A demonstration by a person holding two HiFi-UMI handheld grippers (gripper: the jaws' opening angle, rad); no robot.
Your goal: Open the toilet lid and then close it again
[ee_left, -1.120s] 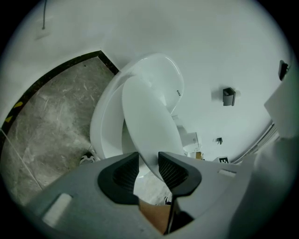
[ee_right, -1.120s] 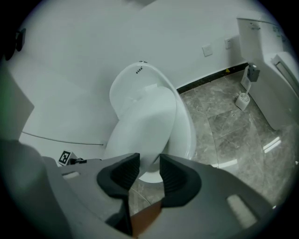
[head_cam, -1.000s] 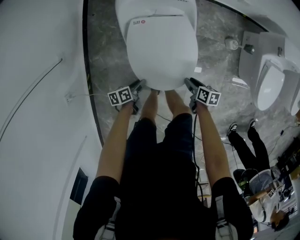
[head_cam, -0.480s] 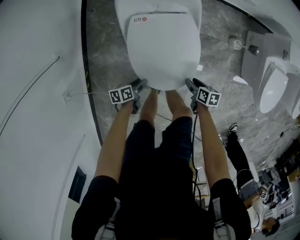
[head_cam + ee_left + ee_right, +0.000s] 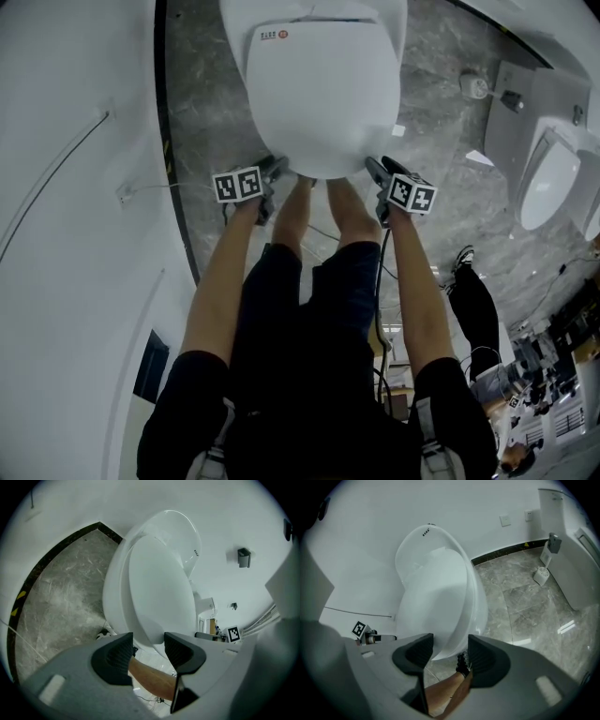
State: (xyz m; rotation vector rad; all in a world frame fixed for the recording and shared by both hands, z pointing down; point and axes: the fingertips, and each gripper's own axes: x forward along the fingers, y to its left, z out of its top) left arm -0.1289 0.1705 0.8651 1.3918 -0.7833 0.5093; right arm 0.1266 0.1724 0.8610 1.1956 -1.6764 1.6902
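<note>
The white toilet lid (image 5: 319,94) lies shut on the bowl. My left gripper (image 5: 277,169) is at the lid's front left edge and my right gripper (image 5: 373,169) at its front right edge. In the left gripper view the lid (image 5: 159,592) rises just beyond the left gripper (image 5: 147,641). Its jaws have just been opening, and the lid's rim shows in the gap untouched by the pads. In the right gripper view the lid (image 5: 436,606) stands likewise beyond the right gripper (image 5: 450,644), whose jaws have also just been opening with no pad pressing on anything.
My bare legs (image 5: 319,211) stand between the grippers, right before the bowl. A white wall (image 5: 75,187) runs along the left. A urinal (image 5: 548,183) hangs at the right, with a small white fixture (image 5: 478,87) on the grey marble floor (image 5: 441,187). Another person's legs (image 5: 473,300) are at lower right.
Both grippers have sunk a little at the lid's front edge. The lid stays down. The person at the right has moved further toward the picture's edge.
</note>
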